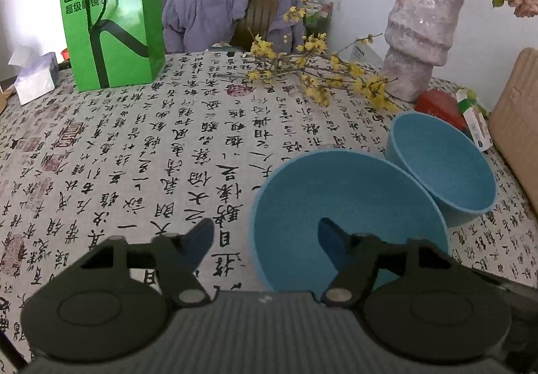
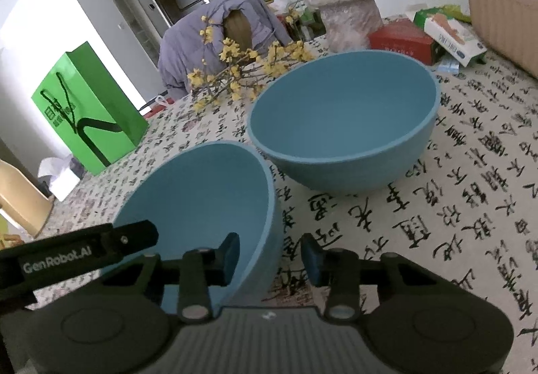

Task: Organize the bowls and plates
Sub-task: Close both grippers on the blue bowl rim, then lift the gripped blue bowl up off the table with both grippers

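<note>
The left gripper (image 1: 265, 236) is hovering low over the worktop (image 1: 141, 152), its jaws standing partly apart and straddling the near rim of the nearer blue bowl (image 1: 349, 206): one jaw is sitting outside the wall, the other inside the hollow, with no pad visibly pressing on it. That bowl is tipping, its mouth facing toward the gripper rather than straight up. Just beyond and to the right of the jaws, the second blue bowl (image 1: 440, 165) is touching the first at the rim and also leaning, its mouth turned toward the gripper.

The right gripper (image 2: 270, 256) is holding its jaws narrow around the right-hand wall of the nearer bowl (image 2: 198, 192), one jaw inside, one outside; whether they are pinching it, I cannot tell. Ahead of those jaws the second bowl (image 2: 343, 125) is resting beside yellow flowering twigs (image 2: 235, 71).
</note>
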